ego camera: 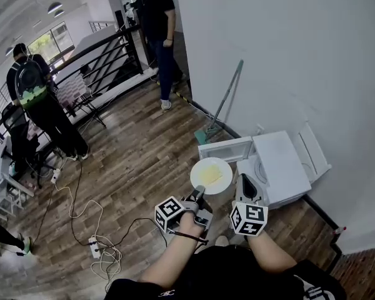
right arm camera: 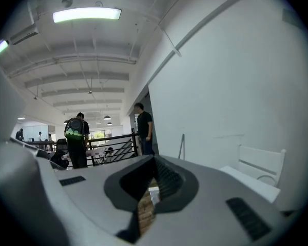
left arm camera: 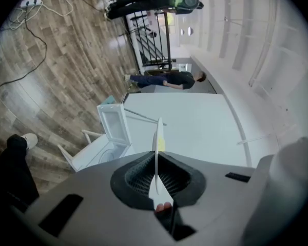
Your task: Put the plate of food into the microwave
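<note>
A white plate (ego camera: 210, 175) with flat yellow food on it hangs level in front of me. My left gripper (ego camera: 199, 194) is shut on its near rim. In the left gripper view the plate (left arm camera: 158, 135) shows edge-on between the pads of that gripper (left arm camera: 156, 160). The white microwave (ego camera: 280, 166) stands low by the wall to the right, its door (ego camera: 226, 149) swung open toward the plate. It also shows in the left gripper view, microwave (left arm camera: 100, 150). My right gripper (ego camera: 245, 180) hovers over the microwave's front, shut and holding nothing; its jaws (right arm camera: 153, 181) leave only a slit.
A mop (ego camera: 222, 105) leans on the white wall behind the microwave. A white rack (ego camera: 314, 152) stands against the wall. Cables and a power strip (ego camera: 95, 247) lie on the wood floor at left. Two people (ego camera: 40, 102) (ego camera: 157, 36) stand near a black railing (ego camera: 100, 58).
</note>
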Available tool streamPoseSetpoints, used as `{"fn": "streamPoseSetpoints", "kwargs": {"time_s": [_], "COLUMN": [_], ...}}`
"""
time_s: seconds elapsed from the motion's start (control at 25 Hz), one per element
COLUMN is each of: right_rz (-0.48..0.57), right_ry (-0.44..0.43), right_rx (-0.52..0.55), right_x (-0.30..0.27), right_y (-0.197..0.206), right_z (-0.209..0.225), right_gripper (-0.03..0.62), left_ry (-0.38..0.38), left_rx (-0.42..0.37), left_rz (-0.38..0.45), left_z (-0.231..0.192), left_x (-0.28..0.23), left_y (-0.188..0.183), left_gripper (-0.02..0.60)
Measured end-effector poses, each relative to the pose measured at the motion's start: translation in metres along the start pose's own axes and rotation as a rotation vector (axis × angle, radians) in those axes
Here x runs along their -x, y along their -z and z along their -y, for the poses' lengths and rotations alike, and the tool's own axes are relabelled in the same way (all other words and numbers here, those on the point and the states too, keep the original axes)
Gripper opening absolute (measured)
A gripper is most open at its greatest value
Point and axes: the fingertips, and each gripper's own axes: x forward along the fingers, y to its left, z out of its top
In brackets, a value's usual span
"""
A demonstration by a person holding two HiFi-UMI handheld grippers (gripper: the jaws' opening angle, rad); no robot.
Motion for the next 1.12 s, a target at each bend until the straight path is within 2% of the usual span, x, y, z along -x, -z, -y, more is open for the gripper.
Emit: {"fn": "streamPoseSetpoints", "kwargs": {"time_s": [0.32,0.52,0.8,0.96,1.12], "right_rz": [-0.013,-0.032,-0.020,-0.029,0.002], "right_ry": [-0.010,-0.012,0.069,0.163,0.287], "right_rx": [-0.015,-0.016,-0.014,-0.030,-0.067], "right_x": [-0.081,-0.104,-0.131,-0.146,-0.158], "right_y": [-0.014,-0.011,-0.015,-0.009,-0.012], "right_z": [0.047,0.059,0.084,0.094,0.103], "right_gripper": [0.005,0.006,0.006,0.006,0.006], "left_ry": [-0.023,-0.034,-0.063,-0.072,-0.081], "left_rx": [0.021,0.027,0.016,0.000,-0.063], "left_rz": [0.035,0.008,-0.086,-0.174,-0.299], "left_z": [0.010,0.015,0.010,0.013,0.021], "left_x": [-0.084,-0.121,-0.169,-0.199,-0.237], "left_y": [-0.016,-0.018,-0.013,-0.022,-0.032], "left_gripper": [0.014,0.015,0.015,0.015,0.014]}}
